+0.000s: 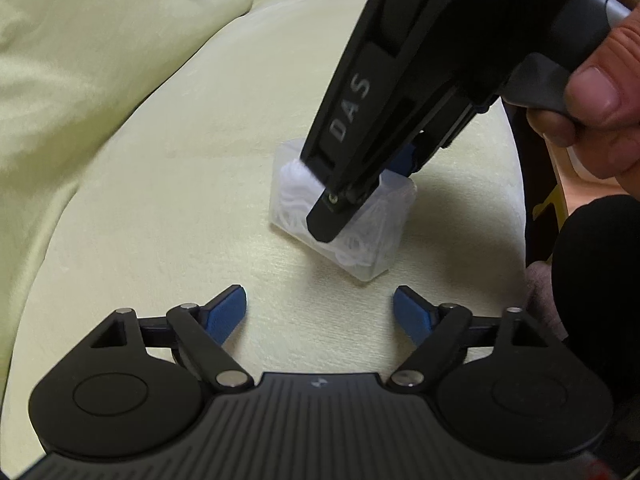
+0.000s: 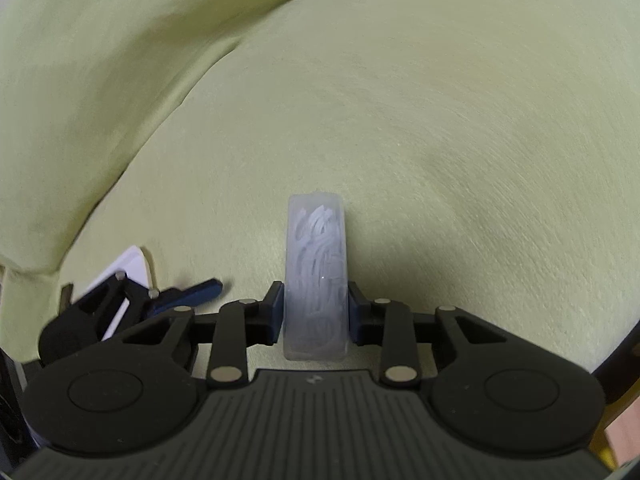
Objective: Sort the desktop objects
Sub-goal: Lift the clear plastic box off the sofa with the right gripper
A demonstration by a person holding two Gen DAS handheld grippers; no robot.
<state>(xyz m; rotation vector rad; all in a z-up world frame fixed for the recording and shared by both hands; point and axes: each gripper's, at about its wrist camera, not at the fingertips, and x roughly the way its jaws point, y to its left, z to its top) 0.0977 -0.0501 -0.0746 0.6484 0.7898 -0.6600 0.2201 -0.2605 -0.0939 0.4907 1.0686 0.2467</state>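
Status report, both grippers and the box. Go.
Right gripper shut on the clear plastic box, box standing on the green cloth. Left gripper open, empty, short of the box. Nothing in the way.

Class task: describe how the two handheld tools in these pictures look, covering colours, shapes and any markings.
Both tools are matte black. The left tool has a ribbed grey-black base, two round discs, linkage arms with silver pins, and blue pads on its fingers. The right tool has the same build; the left wrist view shows pale letters "DAS" along its side. A hand grips its handle; no sleeve shows there.
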